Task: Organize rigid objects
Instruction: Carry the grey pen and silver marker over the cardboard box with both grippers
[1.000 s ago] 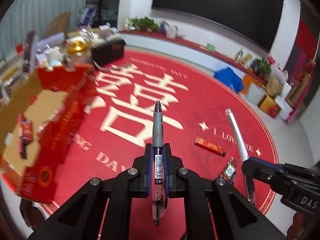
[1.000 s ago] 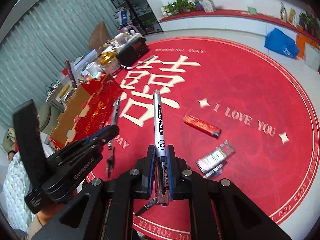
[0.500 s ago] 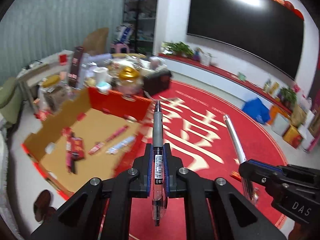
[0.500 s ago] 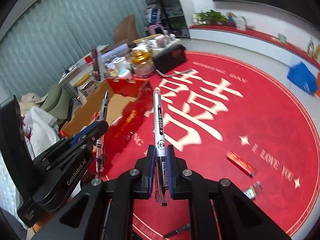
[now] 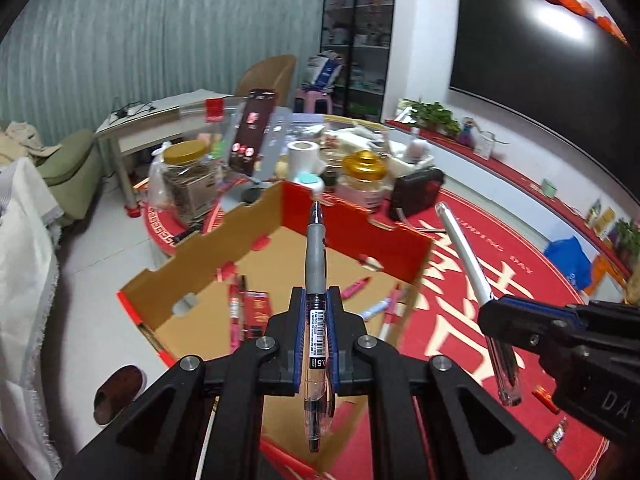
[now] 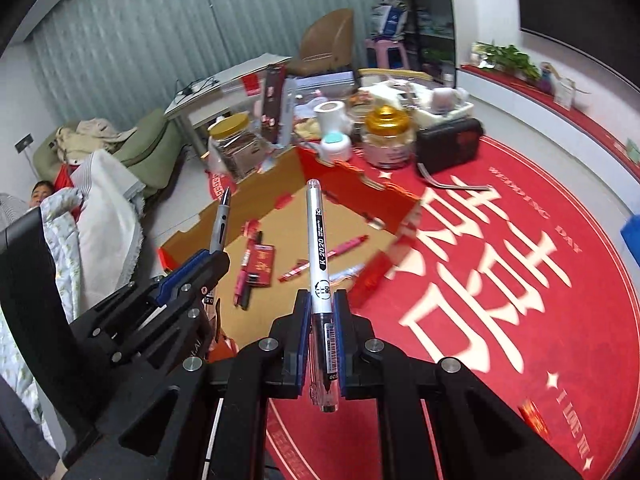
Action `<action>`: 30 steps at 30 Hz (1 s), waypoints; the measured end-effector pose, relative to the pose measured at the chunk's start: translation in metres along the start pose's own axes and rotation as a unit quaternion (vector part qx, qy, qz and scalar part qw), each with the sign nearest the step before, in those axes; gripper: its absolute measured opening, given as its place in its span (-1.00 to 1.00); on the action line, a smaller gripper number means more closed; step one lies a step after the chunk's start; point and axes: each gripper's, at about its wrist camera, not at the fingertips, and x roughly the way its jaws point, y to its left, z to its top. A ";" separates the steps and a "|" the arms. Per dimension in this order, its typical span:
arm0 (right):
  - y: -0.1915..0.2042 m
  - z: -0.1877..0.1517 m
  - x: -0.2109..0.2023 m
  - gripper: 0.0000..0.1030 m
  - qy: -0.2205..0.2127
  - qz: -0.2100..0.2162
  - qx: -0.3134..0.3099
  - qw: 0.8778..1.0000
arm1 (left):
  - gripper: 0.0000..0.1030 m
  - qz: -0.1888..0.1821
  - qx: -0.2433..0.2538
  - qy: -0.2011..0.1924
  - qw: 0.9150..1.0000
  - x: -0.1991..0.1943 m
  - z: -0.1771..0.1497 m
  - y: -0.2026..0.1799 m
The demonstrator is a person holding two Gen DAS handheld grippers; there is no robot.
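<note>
My left gripper (image 5: 316,300) is shut on a grey-grip pen (image 5: 315,252) that points forward over an open red cardboard box (image 5: 360,236). My right gripper (image 6: 322,304) is shut on a white pen (image 6: 318,236), also aimed over the box (image 6: 352,184). The right gripper and its white pen (image 5: 464,256) show at the right of the left wrist view. The left gripper and its pen (image 6: 222,220) show at the left of the right wrist view. Several pens and a small red packet (image 6: 260,260) lie in the box.
Jars (image 5: 188,184), a paper roll (image 5: 302,156) and a black case (image 5: 416,192) crowd the floor behind the box. A red round rug (image 6: 520,280) lies to the right with a small red packet (image 5: 546,398) on it. A slipper (image 5: 118,392) lies left of the box.
Both grippers have swung left from over the rug to over the open box, each still holding its pen. The box now fills the middle of both views.
</note>
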 end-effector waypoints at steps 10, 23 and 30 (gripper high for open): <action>0.027 0.021 0.038 -0.76 0.021 0.009 -0.032 0.999 | -0.80 0.032 -0.021 0.008 0.999 0.020 0.006 0.033; 0.022 0.024 0.073 -0.76 0.052 -0.008 -0.026 0.998 | -0.80 0.038 -0.025 0.024 0.999 0.046 0.006 0.037; 0.017 0.027 0.089 -0.76 0.057 -0.014 -0.021 0.998 | -0.80 0.043 -0.025 0.033 0.998 0.061 0.010 0.040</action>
